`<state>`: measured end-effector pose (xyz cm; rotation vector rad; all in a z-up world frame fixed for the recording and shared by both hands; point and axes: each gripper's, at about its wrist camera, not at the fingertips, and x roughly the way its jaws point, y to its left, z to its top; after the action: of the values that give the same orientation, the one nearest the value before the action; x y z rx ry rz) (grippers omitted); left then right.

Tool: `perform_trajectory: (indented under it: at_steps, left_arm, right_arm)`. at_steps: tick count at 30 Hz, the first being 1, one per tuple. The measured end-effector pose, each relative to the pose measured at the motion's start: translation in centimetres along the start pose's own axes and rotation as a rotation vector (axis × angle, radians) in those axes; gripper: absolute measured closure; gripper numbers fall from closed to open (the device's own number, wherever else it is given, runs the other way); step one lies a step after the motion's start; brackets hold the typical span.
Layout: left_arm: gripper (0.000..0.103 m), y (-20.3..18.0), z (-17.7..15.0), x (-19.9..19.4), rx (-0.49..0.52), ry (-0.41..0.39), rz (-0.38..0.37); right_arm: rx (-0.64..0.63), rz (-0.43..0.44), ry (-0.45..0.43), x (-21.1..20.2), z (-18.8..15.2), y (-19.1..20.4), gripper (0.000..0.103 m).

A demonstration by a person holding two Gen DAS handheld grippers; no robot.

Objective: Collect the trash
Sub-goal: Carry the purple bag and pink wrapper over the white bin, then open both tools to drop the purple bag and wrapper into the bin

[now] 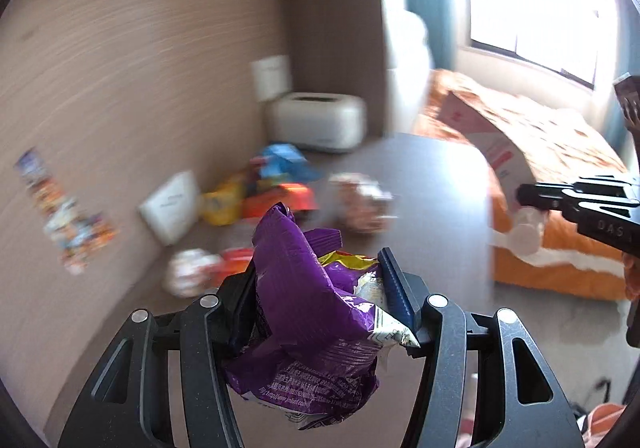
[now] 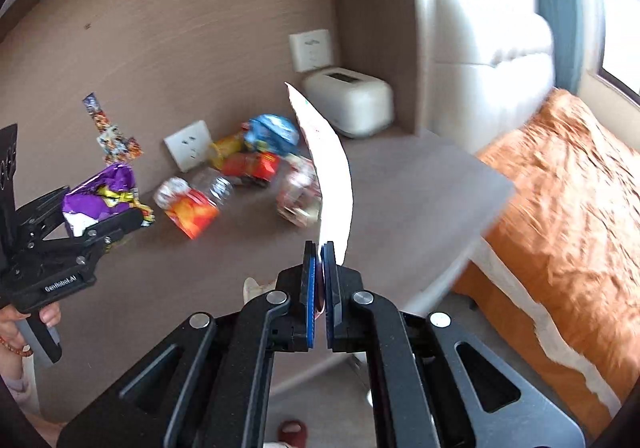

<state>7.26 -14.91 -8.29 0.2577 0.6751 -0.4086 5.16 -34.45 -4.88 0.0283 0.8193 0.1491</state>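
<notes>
1. Left wrist: my left claw [image 1: 320, 288] clamped a crumpled purple snack bag [image 1: 304, 312] above the desk [image 1: 432, 187]; other wrappers [image 1: 276, 183] lay near the wall.
2. Right wrist: my right claw [image 2: 319, 280] pinched a white paper bag [image 2: 332, 175] edge-on. Prob. carry step; next needs a bin, none seen.

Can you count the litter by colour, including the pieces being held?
Purple wrapper, in the left hand-held gripper: 1
White sheet, in the right hand-held gripper: 1
Blue packet: 1
Yellow packet: 1
Red-orange packets: 2
Clear or pale pieces: 2
Total: 8, though blur makes the desk count rough.
</notes>
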Motion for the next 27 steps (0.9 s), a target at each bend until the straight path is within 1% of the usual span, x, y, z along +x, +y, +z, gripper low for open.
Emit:
perform_trajectory:
  at_steps: [2,5,7,8,9,11,12,13,14,17,19,20,22,24,27]
  left_arm:
    - [0.048,-4.1,0.3,1.1,0.045,0.019,-0.074]
    - [0.048,-9.1,0.2,2.5,0.111,0.043,-0.153]
    - [0.048,-13.2,-0.1,4.2,0.159,0.071,-0.213]
    - [0.048,-14.7,-0.4,4.9,0.178,0.081,-0.236]
    - [0.048,-17.1,-0.8,6.2,0.206,0.099,-0.273]
    - [0.048,-19.6,-1.4,7.7,0.231,0.126,-0.312]
    - [0.048,-21.6,-2.0,9.4,0.247,0.153,-0.343]
    - [0.048,-22.6,-2.5,10.2,0.256,0.168,-0.356]
    - [0.048,-24.2,-3.3,11.9,0.271,0.196,-0.377]
    - [0.048,-26.7,-5.4,16.2,0.308,0.252,-0.397]
    - [0.048,-28.5,-7.6,20.0,0.319,0.309,-0.409]
    - [0.048,-29.3,-9.0,22.2,0.315,0.341,-0.424]
    - [0.048,-30.5,-10.9,25.4,0.312,0.382,-0.437]
    - [0.047,-31.6,-13.7,29.1,0.313,0.425,-0.444]
    - [0.046,-32.6,-17.3,33.0,0.314,0.465,-0.453]
  right_arm:
    - [0.019,-0.026,0.016,-1.0,-1.4,-1.9,0.098]
    - [0.044,-0.057,0.044,-2.3,-3.8,-4.8,0.098]
    - [0.079,-0.073,0.078,-2.7,-5.7,-7.2,0.098]
    - [0.089,-0.075,0.090,-2.8,-6.4,-7.8,0.098]
    - [0.102,-0.076,0.110,-2.6,-7.4,-8.9,0.098]
    - [0.122,-0.079,0.144,-2.0,-9.1,-10.7,0.098]
    - [0.133,-0.081,0.165,-1.4,-10.2,-11.7,0.098]
    - [0.141,-0.083,0.180,-0.9,-11.0,-12.7,0.098]
    - [0.151,-0.087,0.198,-0.2,-12.1,-13.8,0.098]
    - [0.199,-0.078,0.252,2.6,-15.4,-17.0,0.098]
    - [0.224,-0.075,0.283,4.8,-17.9,-19.1,0.098]
    - [0.235,-0.078,0.305,6.7,-19.5,-20.3,0.098]
    - [0.252,-0.069,0.333,8.9,-21.7,-22.0,0.098]
    - [0.265,-0.053,0.363,12.0,-24.3,-23.7,0.098]
    - [0.258,-0.036,0.414,16.6,-28.2,-25.5,0.098]
